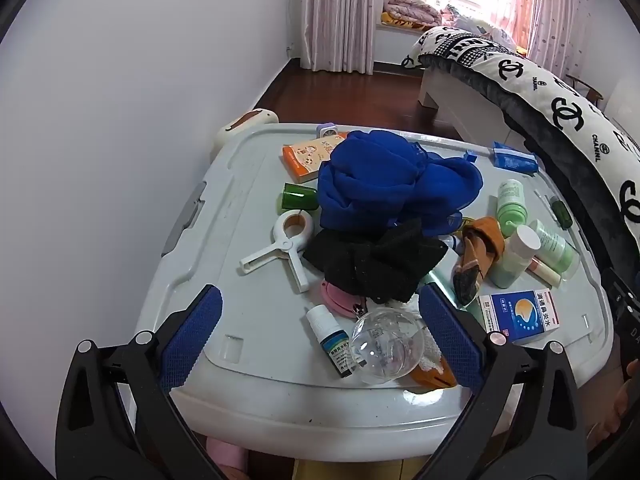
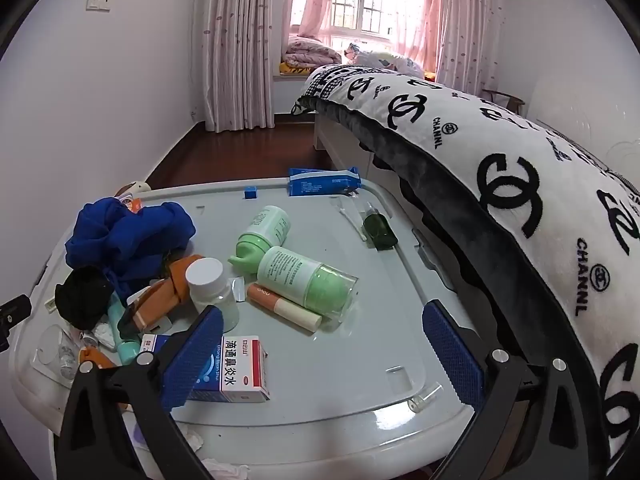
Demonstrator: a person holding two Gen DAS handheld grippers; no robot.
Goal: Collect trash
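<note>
The black cloth (image 1: 374,264) buries most of the pink object (image 1: 340,298) beneath it. The blue cloth (image 1: 394,188) covers a corner of the orange box (image 1: 306,156). In the right wrist view, the gripper's finger (image 2: 192,360) blocks part of the medicine box (image 2: 236,372).

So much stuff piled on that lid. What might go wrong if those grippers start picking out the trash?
Three risks, as I judge it. The clear round dome sits between the open left gripper fingers near the lid's front edge; a nudge might roll it off. The blue cloth may drag neighbours along. The right gripper, also open, could bump the medicine box beside its finger.
</note>
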